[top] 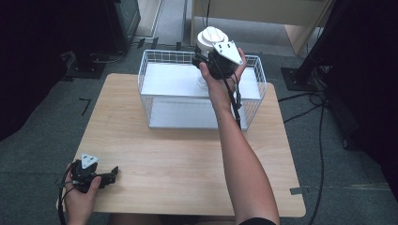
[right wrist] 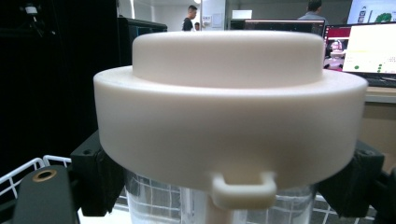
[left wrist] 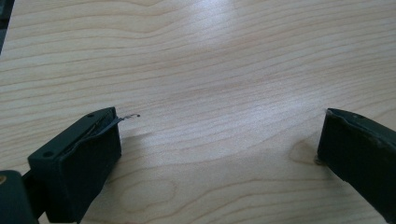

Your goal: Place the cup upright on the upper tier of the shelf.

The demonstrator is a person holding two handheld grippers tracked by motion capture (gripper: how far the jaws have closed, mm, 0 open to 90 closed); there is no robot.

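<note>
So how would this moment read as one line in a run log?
right tongs: shut on jar, over basket | left tongs: open, empty, on table

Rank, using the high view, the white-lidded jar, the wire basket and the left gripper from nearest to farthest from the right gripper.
1. white-lidded jar: clamped in the right gripper.
2. wire basket: right below it.
3. left gripper: near-left table corner.
</note>
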